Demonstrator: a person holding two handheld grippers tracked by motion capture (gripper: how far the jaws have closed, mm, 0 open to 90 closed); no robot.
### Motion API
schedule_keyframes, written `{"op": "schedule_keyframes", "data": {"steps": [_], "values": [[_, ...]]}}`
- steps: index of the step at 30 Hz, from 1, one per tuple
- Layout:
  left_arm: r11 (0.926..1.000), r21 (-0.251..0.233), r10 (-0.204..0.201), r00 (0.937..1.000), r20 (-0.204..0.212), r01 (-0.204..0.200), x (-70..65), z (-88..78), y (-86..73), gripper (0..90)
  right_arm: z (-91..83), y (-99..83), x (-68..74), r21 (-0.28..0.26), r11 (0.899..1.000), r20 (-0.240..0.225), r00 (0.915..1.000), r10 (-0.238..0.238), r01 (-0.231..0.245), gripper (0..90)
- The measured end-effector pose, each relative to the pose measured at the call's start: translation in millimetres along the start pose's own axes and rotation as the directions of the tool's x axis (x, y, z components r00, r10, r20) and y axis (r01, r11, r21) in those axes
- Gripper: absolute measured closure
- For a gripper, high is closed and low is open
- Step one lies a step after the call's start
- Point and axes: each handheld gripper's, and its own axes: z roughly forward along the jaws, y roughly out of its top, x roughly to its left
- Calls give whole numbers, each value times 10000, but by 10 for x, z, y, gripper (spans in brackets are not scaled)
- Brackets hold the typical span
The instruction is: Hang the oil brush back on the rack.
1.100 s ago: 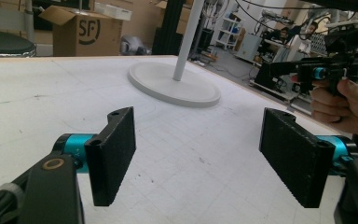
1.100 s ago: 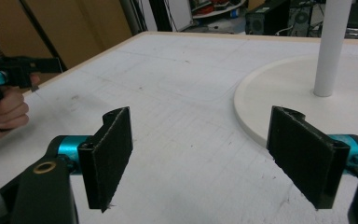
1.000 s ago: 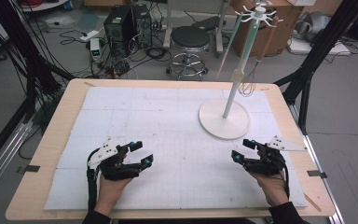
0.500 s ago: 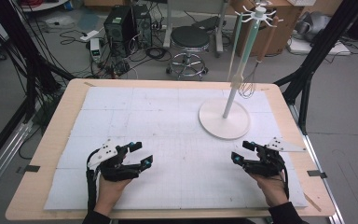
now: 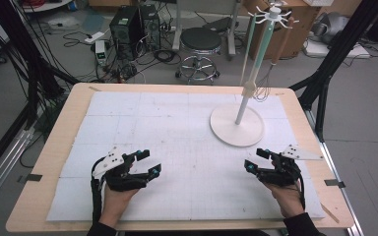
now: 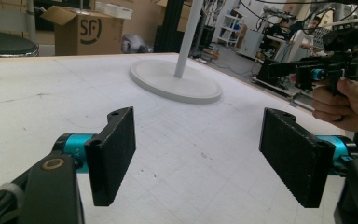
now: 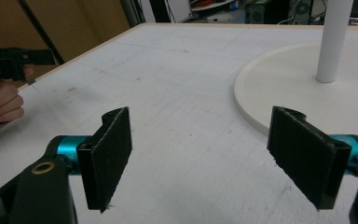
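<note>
A white stand [image 5: 243, 101] rises from a round base [image 5: 236, 126] at the table's right rear. A whisk [image 5: 263, 91] and wooden-handled utensils hang from its top hooks. My left gripper [image 5: 149, 162] rests low over the white mat [image 5: 177, 123] at the front left, jaws wide apart and nothing between them. My right gripper [image 5: 255, 159] sits at the front right, just in front of the base, also open and empty. In the left gripper view the pads [image 6: 114, 154] frame bare mat, with the base [image 6: 175, 79] beyond. In the right gripper view the base [image 7: 298, 88] lies close ahead of the pads [image 7: 107, 156].
The mat covers most of a wooden table [image 5: 54, 147]. Behind the table stand a black stool [image 5: 201, 42], a computer tower [image 5: 125, 24] and loose cables. Black frame posts [image 5: 325, 73] flank the table. The other hand [image 6: 349, 102] shows at the right of the left gripper view.
</note>
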Motion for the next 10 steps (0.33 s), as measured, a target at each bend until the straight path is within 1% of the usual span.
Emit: {"op": "schedule_keyframes", "data": {"steps": [10], "values": [[10000, 59, -57, 10000, 18, 57, 2, 11, -9, 275, -10, 7, -7, -131, 9999, -14, 10000, 59, -59, 199]]}}
